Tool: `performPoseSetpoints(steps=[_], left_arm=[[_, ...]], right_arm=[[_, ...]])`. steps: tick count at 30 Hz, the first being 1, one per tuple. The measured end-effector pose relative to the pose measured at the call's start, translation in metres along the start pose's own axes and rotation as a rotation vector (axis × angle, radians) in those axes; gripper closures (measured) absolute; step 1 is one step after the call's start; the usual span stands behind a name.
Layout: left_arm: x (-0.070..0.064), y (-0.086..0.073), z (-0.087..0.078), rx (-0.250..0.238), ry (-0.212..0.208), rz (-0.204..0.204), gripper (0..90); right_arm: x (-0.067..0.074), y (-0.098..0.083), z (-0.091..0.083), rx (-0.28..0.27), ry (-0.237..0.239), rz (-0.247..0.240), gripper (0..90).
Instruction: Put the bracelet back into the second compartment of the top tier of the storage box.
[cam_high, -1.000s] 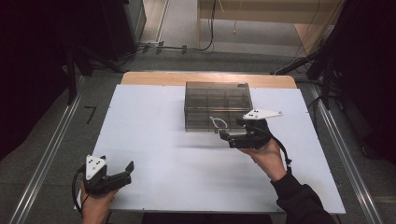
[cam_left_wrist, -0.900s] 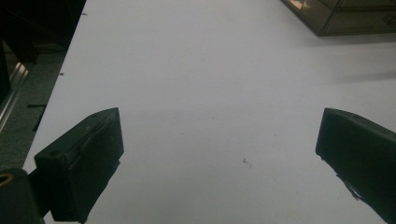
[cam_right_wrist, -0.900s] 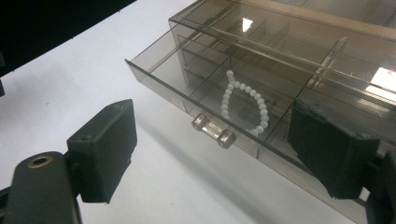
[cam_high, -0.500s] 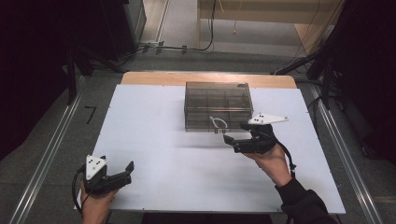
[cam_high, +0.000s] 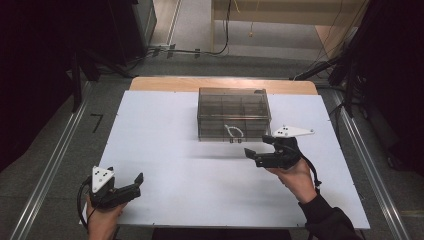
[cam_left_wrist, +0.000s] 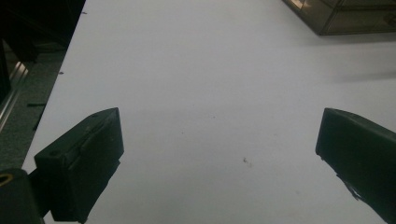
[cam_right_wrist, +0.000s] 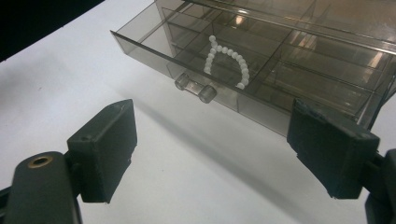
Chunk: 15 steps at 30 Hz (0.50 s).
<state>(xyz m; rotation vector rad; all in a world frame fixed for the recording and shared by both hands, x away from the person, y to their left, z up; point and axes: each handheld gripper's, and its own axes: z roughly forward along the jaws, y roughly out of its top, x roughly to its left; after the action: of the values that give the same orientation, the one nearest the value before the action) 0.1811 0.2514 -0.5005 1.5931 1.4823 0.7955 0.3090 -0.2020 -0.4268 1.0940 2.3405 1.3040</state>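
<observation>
- The box (cam_high: 233, 113) is a smoky see-through organiser with a grid of compartments. It stands on the white desk (cam_high: 170, 130) near the far edge, a little right of the middle.
- Its bottom drawer (cam_right_wrist: 196, 65) is pulled out slightly toward the near edge. The drawer front carries two short clear knobs (cam_right_wrist: 196, 88) side by side.
- A bracelet (cam_right_wrist: 227, 58) of white beads lies in an arc inside the drawer, in a compartment just behind the knobs. In the high view it shows as a pale loop (cam_high: 233, 131) at the box's near side.
- The right gripper (cam_high: 256, 154) is held just in front of the box, near its near right corner, pointing left across the desk. Its jaws stand wide apart with nothing between them. It touches neither box nor drawer.
- In the right gripper view the drawer front and knobs lie ahead of the jaws, between them and slightly left of centre.
- The left gripper (cam_high: 134, 183) hangs over the near left corner of the desk, well apart from the box. Its jaws are also spread wide, holding nothing, with bare desk between them.
- In the left gripper view a corner of the box (cam_left_wrist: 341, 16) shows at the upper right, far off.
- Each gripper is gripped by a hand coming in over the near edge; the right forearm wears a dark sleeve (cam_high: 327, 220).
</observation>
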Motion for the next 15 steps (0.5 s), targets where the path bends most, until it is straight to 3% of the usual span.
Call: performPoseSetpoints(steps=[15], left_arm=[[0.0, 0.0, 0.0, -0.001, -0.002, 0.002, 1.3]], right_arm=[[-0.009, -0.014, -0.009, 0.016, -0.012, 0.026, 14.6]])
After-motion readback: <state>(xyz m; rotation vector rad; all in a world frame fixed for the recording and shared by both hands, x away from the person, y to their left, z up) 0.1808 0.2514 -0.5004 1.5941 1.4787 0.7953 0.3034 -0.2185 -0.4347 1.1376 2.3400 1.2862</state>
